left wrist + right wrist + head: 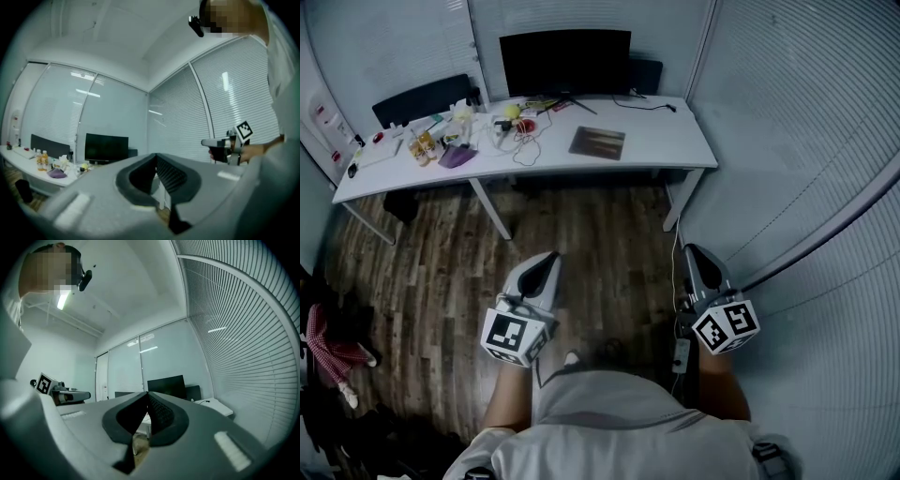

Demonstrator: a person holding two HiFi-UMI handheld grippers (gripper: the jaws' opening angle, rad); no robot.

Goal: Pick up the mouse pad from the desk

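Observation:
The mouse pad point(597, 142), a dark brownish rectangle, lies flat on the white desk point(675, 141), right of centre and in front of the monitor point(565, 61). Both grippers are held over the wooden floor, well short of the desk and pointing towards it. My left gripper point(551, 255) is shut with nothing in it, and its jaws point(156, 155) meet at the tip. My right gripper point(690, 249) is also shut and empty point(147, 393). The pad cannot be made out in either gripper view.
Bottles point(420, 148), a purple item point(456, 156) and cables point(523, 141) crowd the desk's left half. A dark chair point(422, 98) stands behind it. A blind-covered wall point(825, 141) runs close along the right. A power strip point(682, 354) lies on the floor by my right gripper.

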